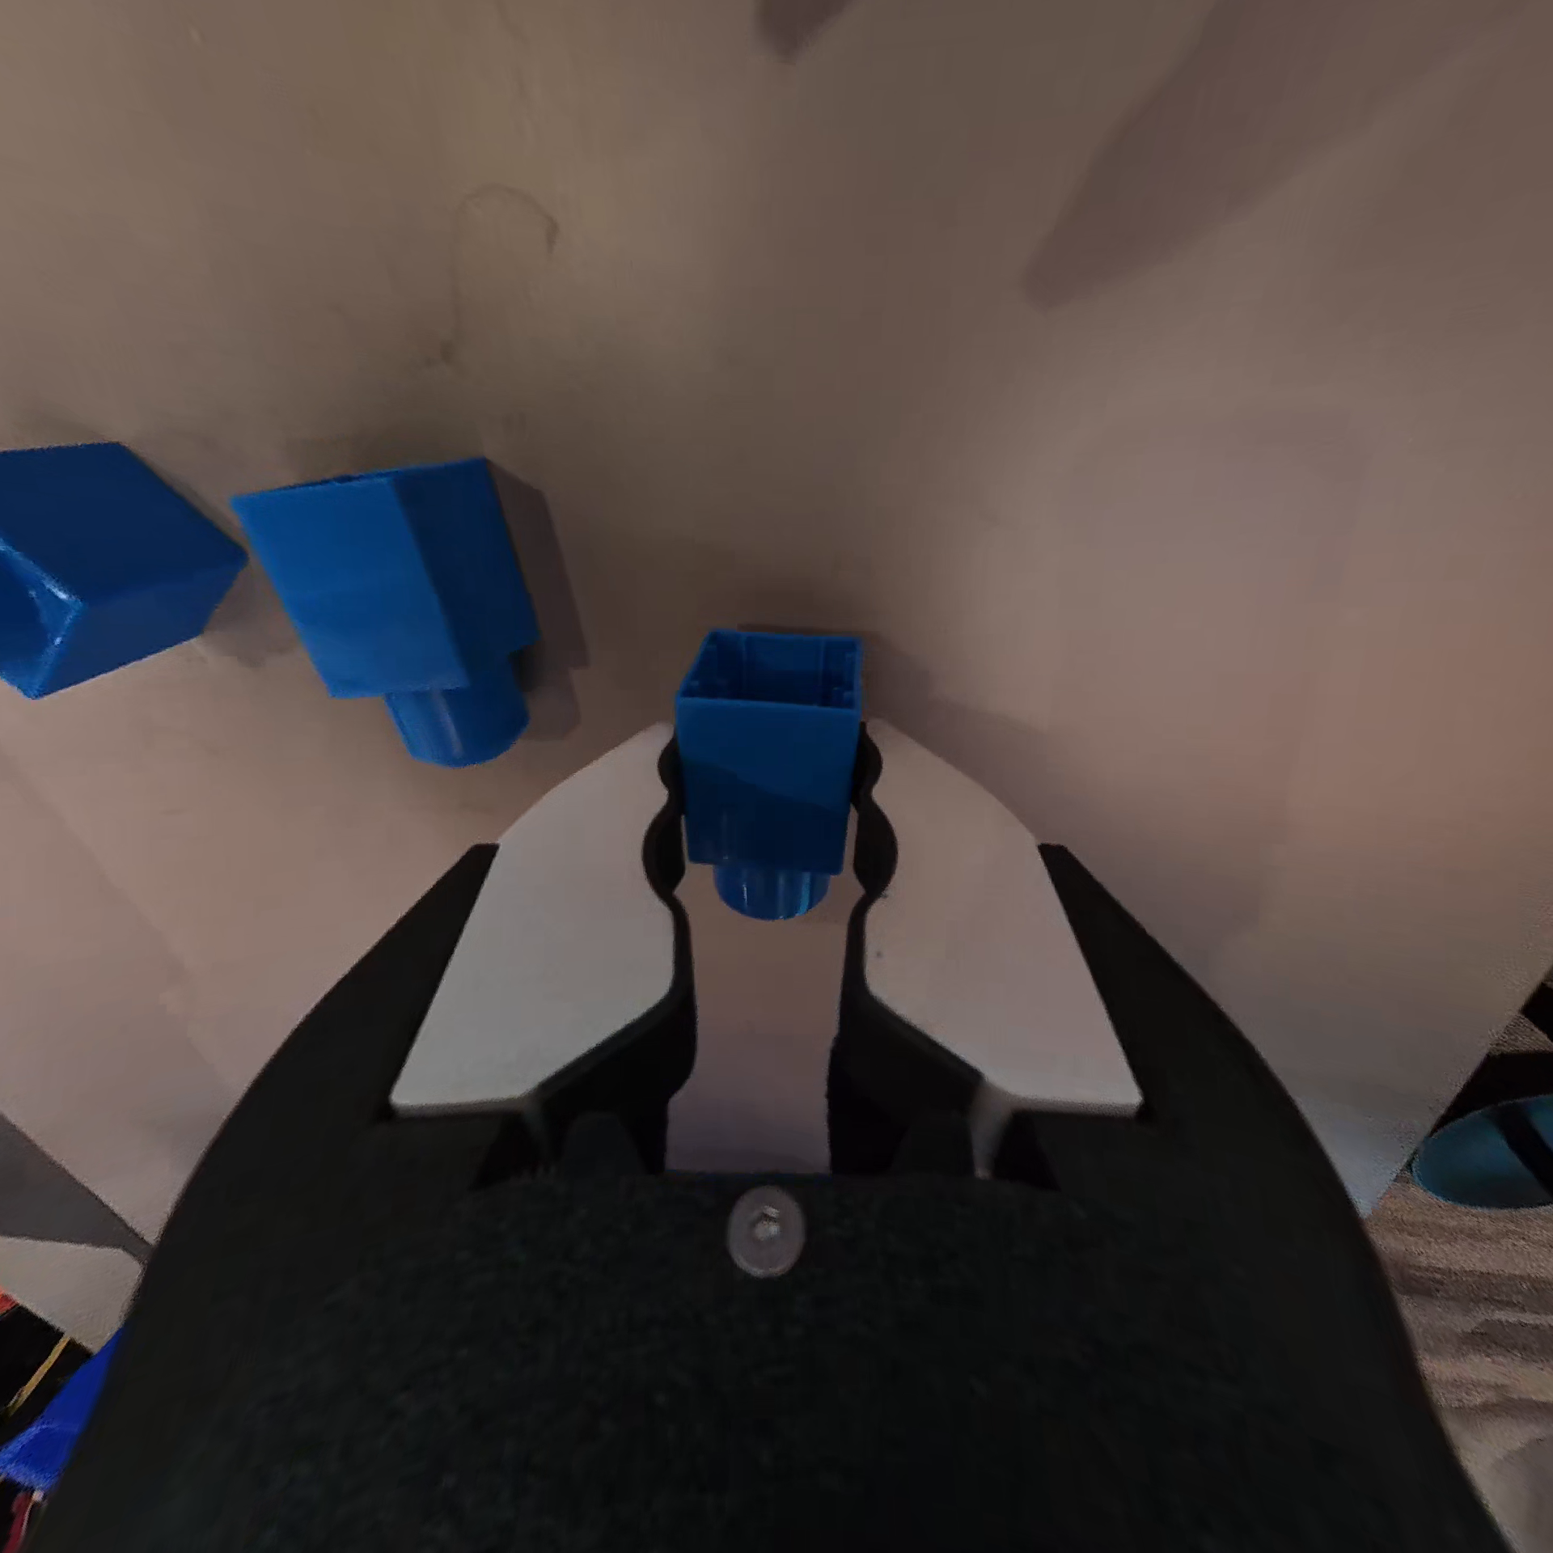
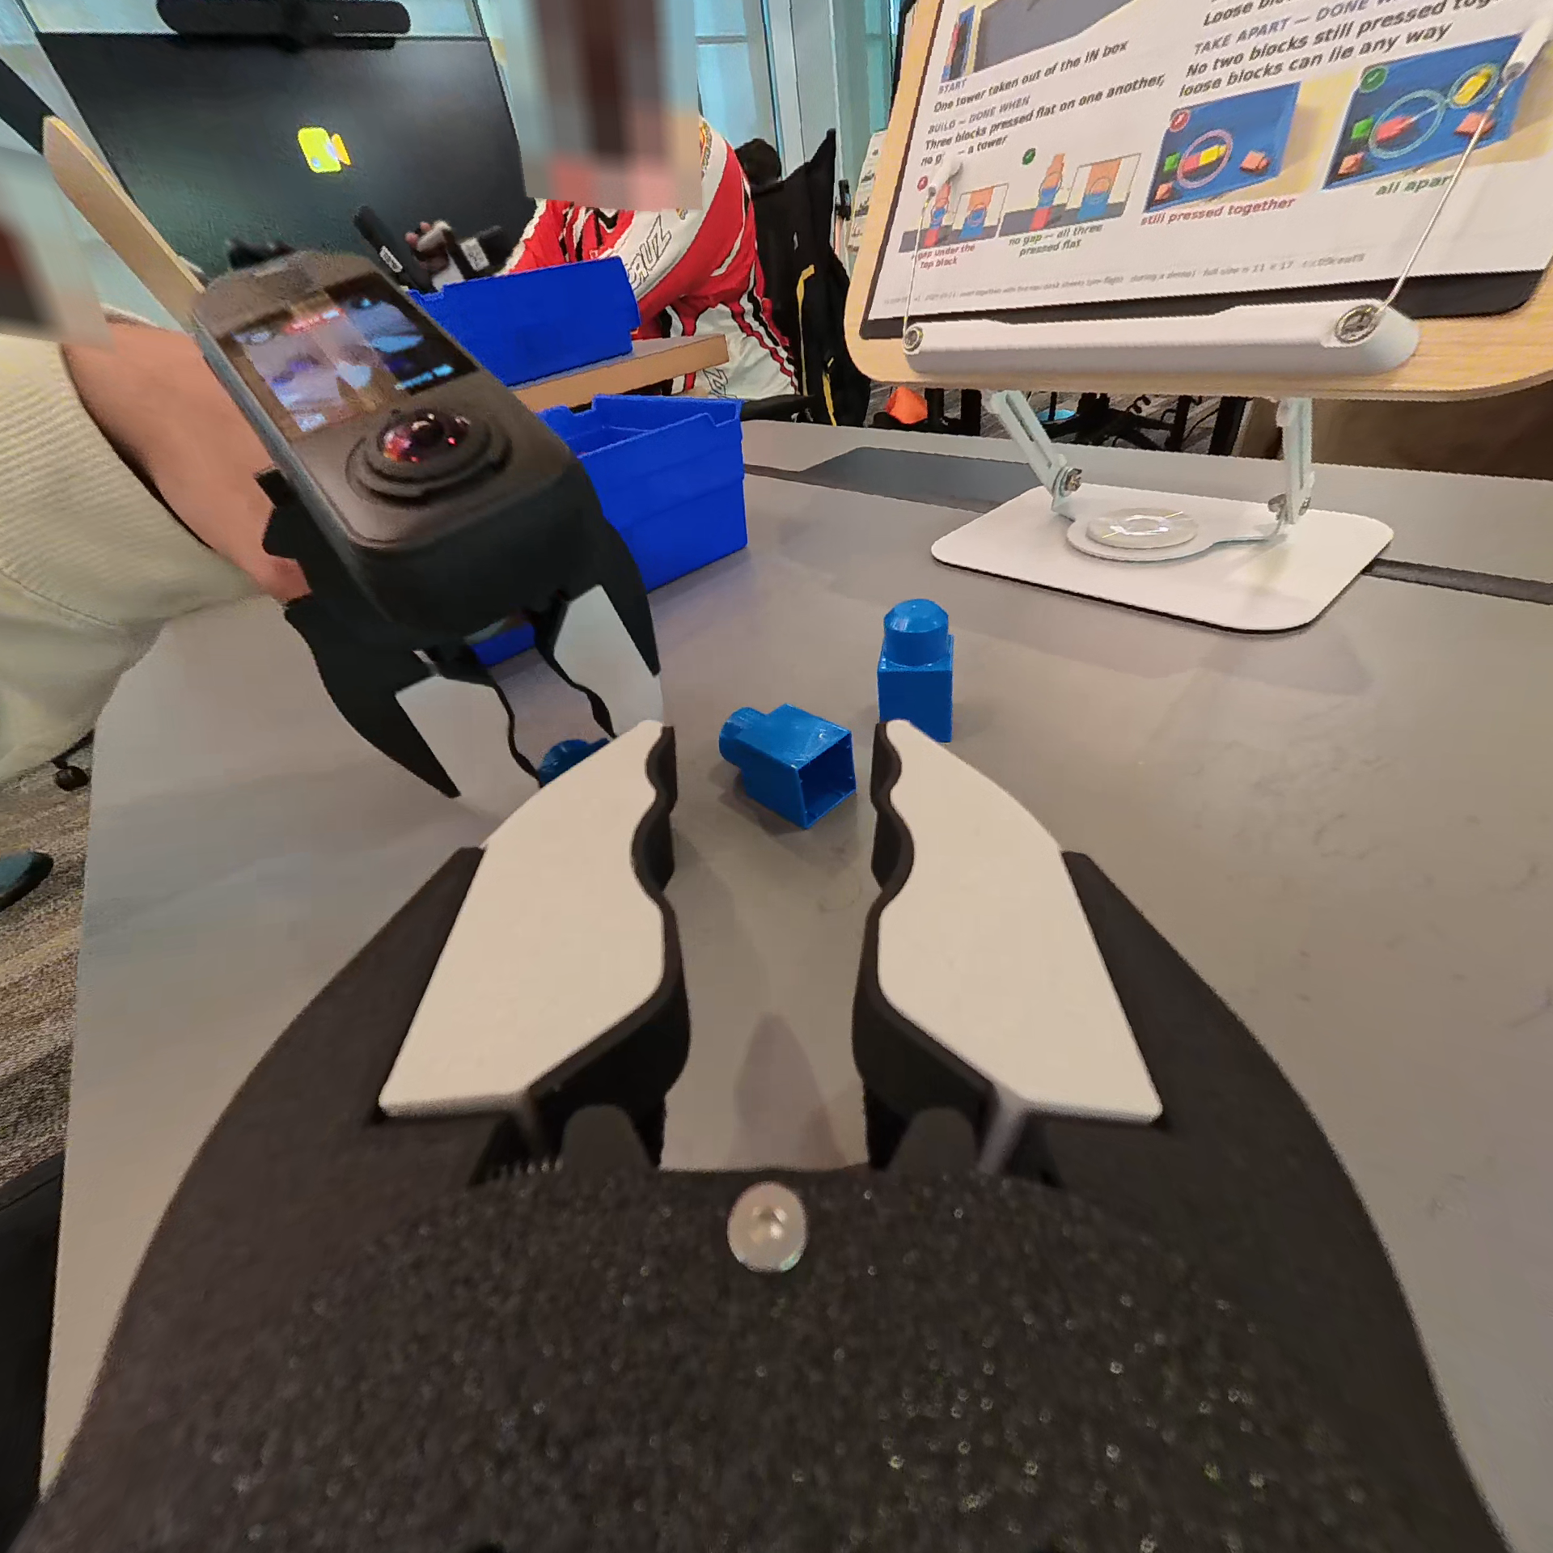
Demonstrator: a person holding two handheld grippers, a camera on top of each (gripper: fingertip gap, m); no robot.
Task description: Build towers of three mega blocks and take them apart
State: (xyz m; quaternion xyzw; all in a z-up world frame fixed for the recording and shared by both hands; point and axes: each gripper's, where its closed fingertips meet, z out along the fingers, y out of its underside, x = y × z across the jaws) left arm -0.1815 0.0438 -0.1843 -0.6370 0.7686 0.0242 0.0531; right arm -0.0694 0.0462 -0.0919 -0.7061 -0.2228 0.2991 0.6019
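Grey and smooth, the table carries three blue blocks, with a busy room behind its far edge: a dark screen, a seated person in a red and white jacket, and another table with a blue bin. Toward the far right corner stands a white stand holding a wooden board with a printed instruction sheet. Toward the far left edge sits a second blue bin. The left gripper, held in a hand with a cream sleeve, points down at the table near its left side and pinches one blue block: both dark pads press on the block's opposite side walls, its open hollow end faces away from the camera and its round stud faces back toward the gripper body. Only that stud peeks out in the right wrist view. The right gripper hovers above the middle of the table with its jaws spread and nothing between the pads. Just beyond its fingertips a second block lies on its side, stud pointing left, hollow end toward the near right. A third block stands upright just past it, stud on top, apart from the lying one.
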